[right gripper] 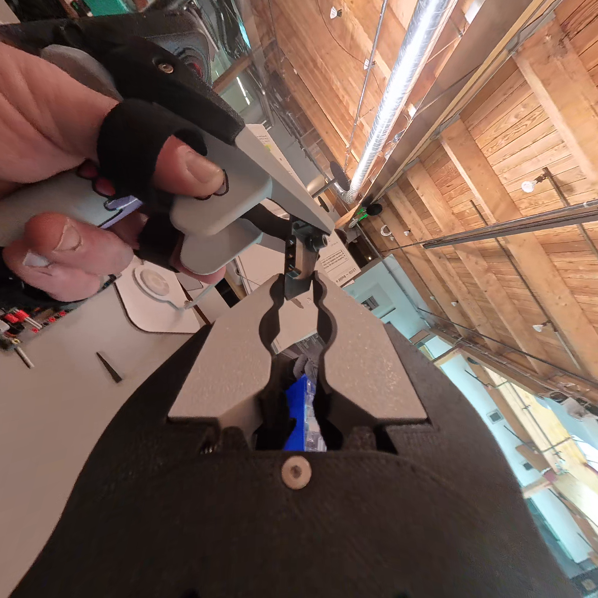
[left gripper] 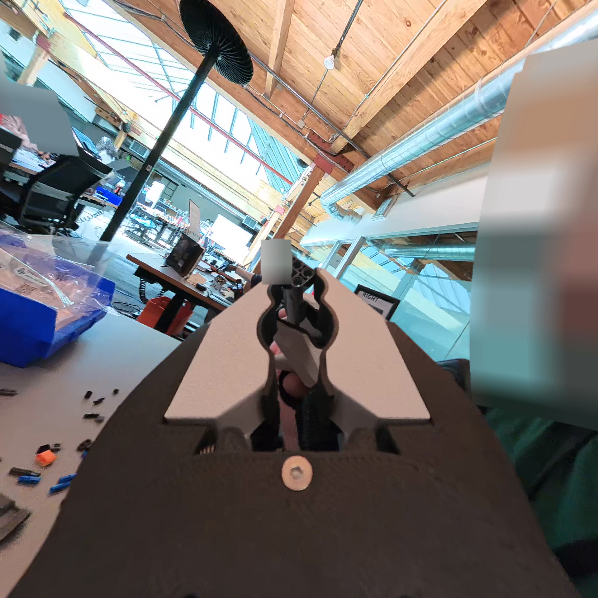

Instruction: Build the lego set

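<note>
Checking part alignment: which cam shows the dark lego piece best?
Right wrist view: the dark lego piece shows side-on, held between both grippers' tips. Left wrist view shows only its holed end poking past the left gripper, partly blurred.

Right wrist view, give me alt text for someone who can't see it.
The right gripper pinches a dark grey lego assembly at its fingers, while the left gripper, held in a hand, grips its other end. Behind are a white table and a wooden ceiling.

Your left gripper: pale grey fingers, black body | lego assembly you hold: dark grey | bin: blue | counter: white | loose pieces: orange, blue, black | your right gripper: grey, black.
</note>
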The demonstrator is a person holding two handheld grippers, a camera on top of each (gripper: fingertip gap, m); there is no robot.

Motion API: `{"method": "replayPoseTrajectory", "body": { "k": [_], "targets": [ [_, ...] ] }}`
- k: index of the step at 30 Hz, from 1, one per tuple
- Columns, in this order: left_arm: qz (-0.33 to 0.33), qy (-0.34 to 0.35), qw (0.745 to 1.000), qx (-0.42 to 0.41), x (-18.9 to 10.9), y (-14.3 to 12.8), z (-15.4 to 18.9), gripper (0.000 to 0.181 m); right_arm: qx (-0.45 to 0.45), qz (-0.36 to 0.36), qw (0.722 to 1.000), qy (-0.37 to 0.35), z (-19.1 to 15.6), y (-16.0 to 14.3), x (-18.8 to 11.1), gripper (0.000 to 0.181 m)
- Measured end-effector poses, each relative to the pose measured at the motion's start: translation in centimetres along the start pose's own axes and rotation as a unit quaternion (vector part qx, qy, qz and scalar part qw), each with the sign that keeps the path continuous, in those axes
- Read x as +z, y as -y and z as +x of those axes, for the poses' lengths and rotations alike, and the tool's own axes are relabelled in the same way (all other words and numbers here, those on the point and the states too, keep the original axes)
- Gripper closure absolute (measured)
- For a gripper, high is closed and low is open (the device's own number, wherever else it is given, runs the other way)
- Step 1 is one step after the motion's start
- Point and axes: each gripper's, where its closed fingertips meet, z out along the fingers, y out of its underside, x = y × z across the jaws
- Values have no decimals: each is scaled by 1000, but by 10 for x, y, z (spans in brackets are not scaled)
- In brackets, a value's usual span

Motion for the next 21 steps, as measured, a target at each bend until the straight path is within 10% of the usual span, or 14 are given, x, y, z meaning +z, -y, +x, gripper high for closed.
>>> {"method": "replayPoseTrajectory", "body": {
  "k": [21],
  "targets": [
    [13,20,1000,4,-15,5,-9,160,144,49,986,71,-1,-1,13,181]
  ]
}}
